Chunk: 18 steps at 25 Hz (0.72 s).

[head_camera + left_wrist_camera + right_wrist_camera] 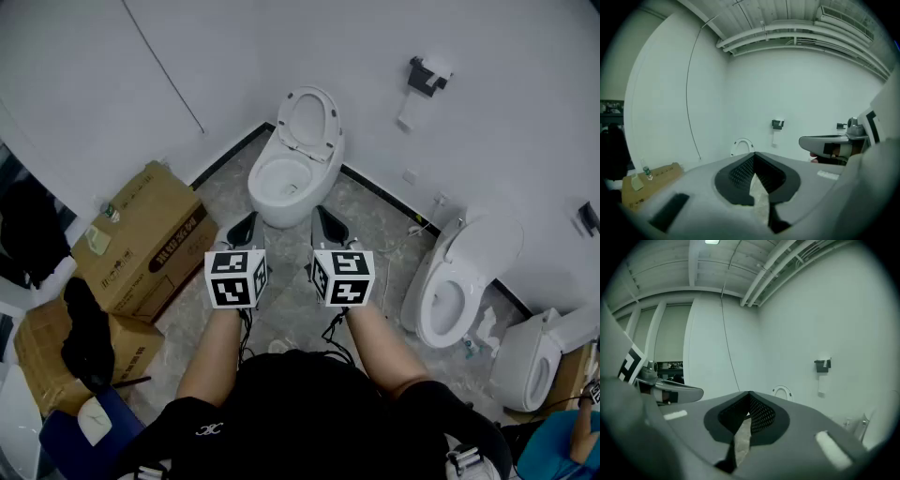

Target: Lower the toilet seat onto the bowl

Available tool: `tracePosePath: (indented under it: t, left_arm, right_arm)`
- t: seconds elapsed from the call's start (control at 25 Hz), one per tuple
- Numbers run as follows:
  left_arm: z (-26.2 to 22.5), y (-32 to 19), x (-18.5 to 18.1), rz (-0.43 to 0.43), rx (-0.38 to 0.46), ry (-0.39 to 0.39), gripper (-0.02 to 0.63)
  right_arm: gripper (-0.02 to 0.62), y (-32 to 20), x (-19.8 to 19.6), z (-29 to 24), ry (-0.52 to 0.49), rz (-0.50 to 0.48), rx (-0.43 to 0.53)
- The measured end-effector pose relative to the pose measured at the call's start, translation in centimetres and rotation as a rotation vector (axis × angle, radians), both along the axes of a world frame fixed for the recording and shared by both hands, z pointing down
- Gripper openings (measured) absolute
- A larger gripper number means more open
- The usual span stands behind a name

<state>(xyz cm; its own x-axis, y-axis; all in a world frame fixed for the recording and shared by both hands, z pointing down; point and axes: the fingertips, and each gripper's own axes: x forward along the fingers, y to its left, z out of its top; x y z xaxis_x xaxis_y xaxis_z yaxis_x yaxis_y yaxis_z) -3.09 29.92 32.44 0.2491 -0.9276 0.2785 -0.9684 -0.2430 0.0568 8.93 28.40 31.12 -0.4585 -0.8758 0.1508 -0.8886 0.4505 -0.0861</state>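
Left gripper (pixel 246 227), right gripper (pixel 327 223): both clenched, nothing held. Seat (pixel 307 120): raised upright behind bowl (pixel 284 183), well ahead of both. Its top rim (not the hinge) is best hooked, then eased down slowly, lest it be slammed.

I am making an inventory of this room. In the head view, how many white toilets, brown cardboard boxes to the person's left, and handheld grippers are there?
White ceramic toilets: 3 (the lower-right one shows only in part)
Brown cardboard boxes: 2
Handheld two-jaw grippers: 2
Total: 7
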Motion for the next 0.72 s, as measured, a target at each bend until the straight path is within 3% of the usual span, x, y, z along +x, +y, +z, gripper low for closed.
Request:
tracePosePath:
  t: [0.32, 0.72]
  left_arm:
    - [0.4, -1.7, -3.1, -0.001, -0.005, 0.007, 0.009]
    - [1.0, -4.2, -5.4, 0.062, -0.010, 0.013, 0.009]
  right_arm:
    - [0.008, -1.3, -3.0, -0.2, -0.023, 0.001, 0.024]
    - [0.008, -3.1, -6.3, 0.8, 0.001, 0.030, 0.007]
